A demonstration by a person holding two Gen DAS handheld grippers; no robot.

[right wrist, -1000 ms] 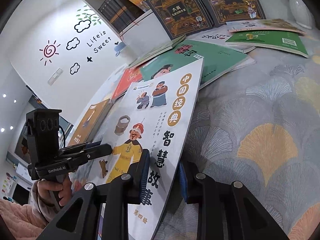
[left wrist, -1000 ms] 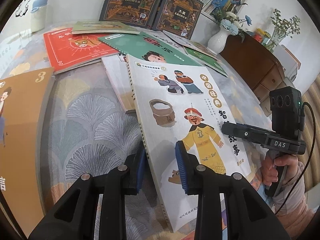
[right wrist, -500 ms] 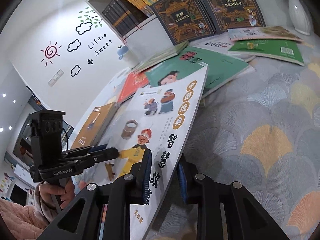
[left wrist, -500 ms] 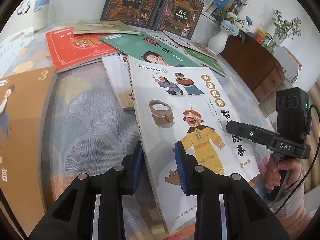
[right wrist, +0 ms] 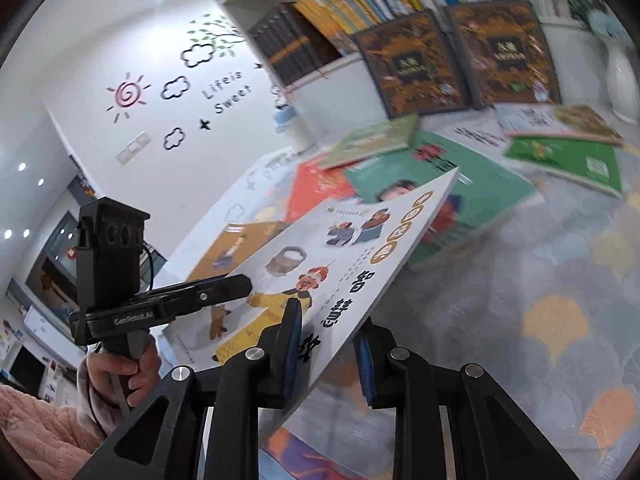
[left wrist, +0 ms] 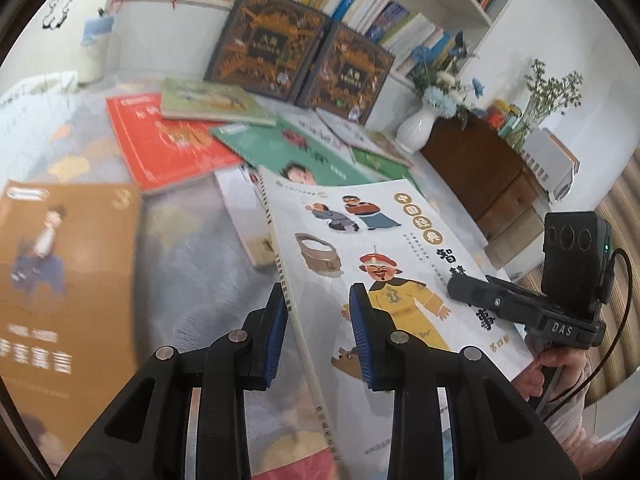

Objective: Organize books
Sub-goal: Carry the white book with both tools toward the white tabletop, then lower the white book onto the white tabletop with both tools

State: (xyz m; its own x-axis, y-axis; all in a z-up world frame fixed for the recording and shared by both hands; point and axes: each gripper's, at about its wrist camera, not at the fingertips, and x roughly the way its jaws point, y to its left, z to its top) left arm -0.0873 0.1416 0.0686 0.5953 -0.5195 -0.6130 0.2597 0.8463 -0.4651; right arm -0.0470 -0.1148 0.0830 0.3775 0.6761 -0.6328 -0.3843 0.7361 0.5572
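Observation:
A white picture book [left wrist: 360,240] with a cartoon emperor in a yellow robe hangs tilted above the leaf-patterned cloth [left wrist: 200,264]. My left gripper [left wrist: 318,332] is shut on its spine edge near the bottom corner, one blue pad above the cover and one below. My right gripper [right wrist: 330,344] is shut on the opposite long edge of the same book [right wrist: 340,248]. Each gripper shows in the other's view: the right gripper [left wrist: 460,290] over the cover's right side, the left gripper [right wrist: 240,284] over the left side, each held by a hand.
Several books lie scattered on the cloth: an orange one [left wrist: 68,280], a red one [left wrist: 160,148], a green one [left wrist: 280,148]. Two dark ornate books [left wrist: 268,48] lean on a full bookshelf [left wrist: 400,20]. A white vase [left wrist: 416,132] and wooden cabinet [left wrist: 480,176] stand to the right.
Both grippers have risen with the white book between them. It has come up off the cloth and the books under it, and more of the bookshelf shows.

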